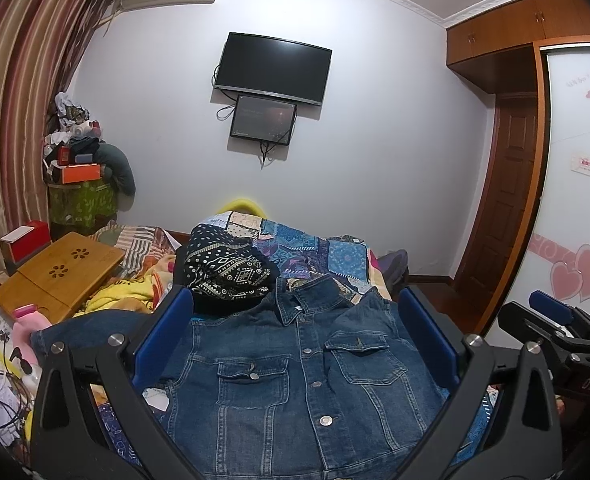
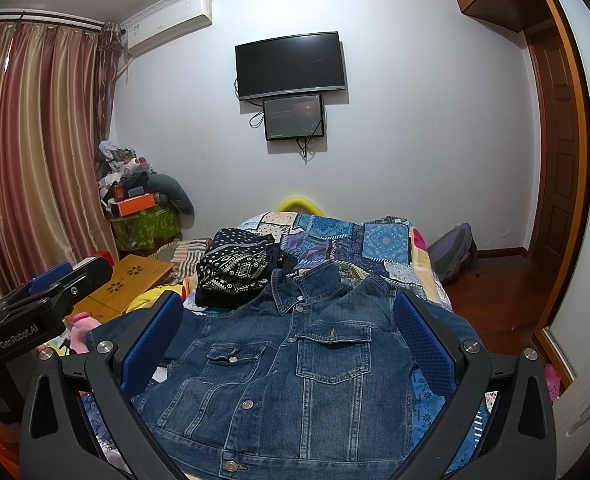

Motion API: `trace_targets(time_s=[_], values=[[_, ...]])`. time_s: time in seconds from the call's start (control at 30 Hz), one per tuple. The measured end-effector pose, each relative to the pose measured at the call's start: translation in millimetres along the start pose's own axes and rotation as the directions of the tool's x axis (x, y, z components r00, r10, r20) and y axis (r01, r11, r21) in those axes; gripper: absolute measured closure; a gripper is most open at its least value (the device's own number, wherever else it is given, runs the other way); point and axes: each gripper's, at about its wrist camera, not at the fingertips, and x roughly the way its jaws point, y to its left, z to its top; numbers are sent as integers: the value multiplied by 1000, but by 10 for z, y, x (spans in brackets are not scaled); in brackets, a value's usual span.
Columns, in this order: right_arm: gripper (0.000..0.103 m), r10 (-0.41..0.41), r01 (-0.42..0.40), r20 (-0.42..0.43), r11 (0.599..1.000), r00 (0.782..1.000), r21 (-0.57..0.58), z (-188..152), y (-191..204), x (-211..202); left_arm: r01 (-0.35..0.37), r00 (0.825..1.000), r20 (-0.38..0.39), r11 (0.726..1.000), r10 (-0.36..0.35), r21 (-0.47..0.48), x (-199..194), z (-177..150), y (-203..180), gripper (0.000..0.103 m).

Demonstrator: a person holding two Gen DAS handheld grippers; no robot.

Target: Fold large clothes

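Note:
A blue denim jacket [image 1: 295, 376] lies front up and buttoned on the bed, collar toward the far wall; it also shows in the right wrist view [image 2: 295, 364]. Its left sleeve spreads out to the left. My left gripper [image 1: 295, 336] is open, hovering above the jacket's chest, fingers wide apart and empty. My right gripper [image 2: 291, 336] is open too, above the jacket, empty. The right gripper shows at the right edge of the left wrist view [image 1: 555, 320]; the left gripper shows at the left edge of the right wrist view [image 2: 51, 280].
A black patterned garment [image 1: 227, 272] lies folded beyond the collar on the patchwork bedspread [image 1: 319, 248]. A wooden lap desk [image 1: 63, 276] and clutter with cables sit left. A backpack [image 2: 455, 252] is on the floor right, by the wardrobe.

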Motion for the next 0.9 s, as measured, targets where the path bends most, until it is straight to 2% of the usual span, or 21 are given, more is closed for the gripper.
trace_targets(time_s=[0.5, 0.7, 0.9], values=[[0, -1, 1, -11, 1000, 1000, -1, -12, -15, 88, -10, 1000, -19, 1000, 10, -8, 91, -15, 83, 0], [0, -6, 6, -12, 1000, 1000, -11, 33, -37, 228, -20, 1000, -24, 1000, 20, -20, 201, -5, 237, 0], [0, -21, 21, -10, 999, 1000, -37, 100, -41, 450, -78, 997, -26, 994, 76, -70, 387, 95, 558, 0]])
